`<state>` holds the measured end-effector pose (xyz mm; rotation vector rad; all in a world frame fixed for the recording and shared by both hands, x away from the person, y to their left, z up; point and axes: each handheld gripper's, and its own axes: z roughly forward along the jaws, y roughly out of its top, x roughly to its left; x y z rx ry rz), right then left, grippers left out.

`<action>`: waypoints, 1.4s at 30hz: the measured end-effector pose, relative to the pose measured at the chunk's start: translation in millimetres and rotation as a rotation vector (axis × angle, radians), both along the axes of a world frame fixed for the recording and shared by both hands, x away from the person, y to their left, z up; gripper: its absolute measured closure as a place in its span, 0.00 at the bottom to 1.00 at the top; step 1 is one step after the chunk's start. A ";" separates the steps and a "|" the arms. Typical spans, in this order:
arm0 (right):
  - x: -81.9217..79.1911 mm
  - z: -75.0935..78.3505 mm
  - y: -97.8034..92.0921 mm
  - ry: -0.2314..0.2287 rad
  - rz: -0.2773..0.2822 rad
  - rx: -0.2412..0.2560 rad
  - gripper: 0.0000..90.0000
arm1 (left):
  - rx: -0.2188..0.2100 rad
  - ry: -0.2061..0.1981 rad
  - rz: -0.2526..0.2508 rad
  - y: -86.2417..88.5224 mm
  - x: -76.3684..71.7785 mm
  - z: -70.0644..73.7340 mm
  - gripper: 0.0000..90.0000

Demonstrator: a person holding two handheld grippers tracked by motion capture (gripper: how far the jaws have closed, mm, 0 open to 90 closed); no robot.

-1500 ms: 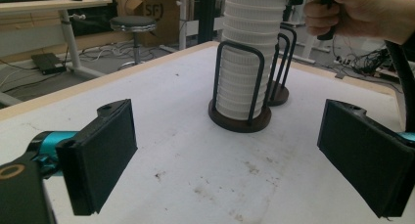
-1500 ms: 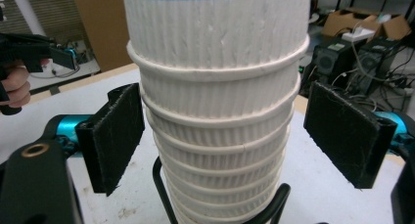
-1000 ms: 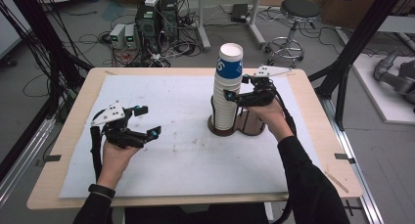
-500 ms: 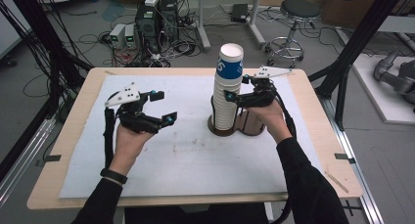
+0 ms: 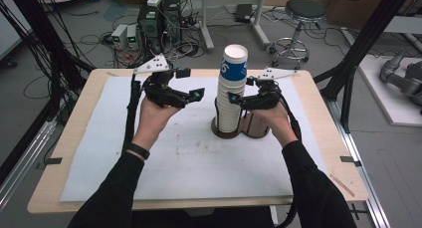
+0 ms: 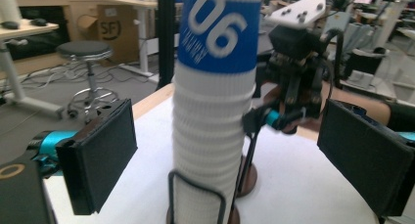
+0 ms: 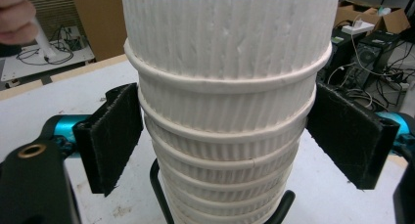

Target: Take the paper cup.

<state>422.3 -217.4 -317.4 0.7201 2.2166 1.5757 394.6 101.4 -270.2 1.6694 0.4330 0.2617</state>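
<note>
A tall stack of white ribbed paper cups, its top cup banded in blue, stands in a brown wire-frame holder at the table's middle. My right gripper sits against the stack's right side at mid height. In the right gripper view its jaws stand open on either side of the cups, and the pads lie close to the ribbed wall. My left gripper hovers open just left of the stack. In the left gripper view the stack rises between its wide-apart pads, with a gap on both sides.
A white mat covers the wooden table. Behind the table are computer boxes with cables and a stool. Black frame posts stand at both sides.
My left gripper has risen from the mat and moved forward and right, up to the cup stack. The right gripper and the stack have stayed where they were.
</note>
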 end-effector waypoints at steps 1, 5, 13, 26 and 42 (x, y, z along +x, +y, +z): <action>-0.2 0.1 0.3 -0.002 -0.002 -0.001 0.16 | -0.005 -0.006 -0.014 -4.0 1.8 3.5 0.11; -1.0 0.5 -0.1 0.000 -0.004 -0.006 0.16 | 0.014 -0.068 -0.001 -21.5 8.2 15.7 0.17; -1.6 0.7 -0.6 -0.003 -0.002 -0.009 0.16 | 0.020 -0.038 -0.013 -44.1 27.2 29.9 0.16; -0.9 0.3 -0.1 -0.004 0.000 -0.006 0.16 | 0.010 0.020 -0.047 -72.5 51.2 43.5 0.16; -1.7 0.7 -1.1 -0.005 -0.002 -0.012 0.16 | 0.004 0.035 -0.081 -84.2 60.6 51.8 0.34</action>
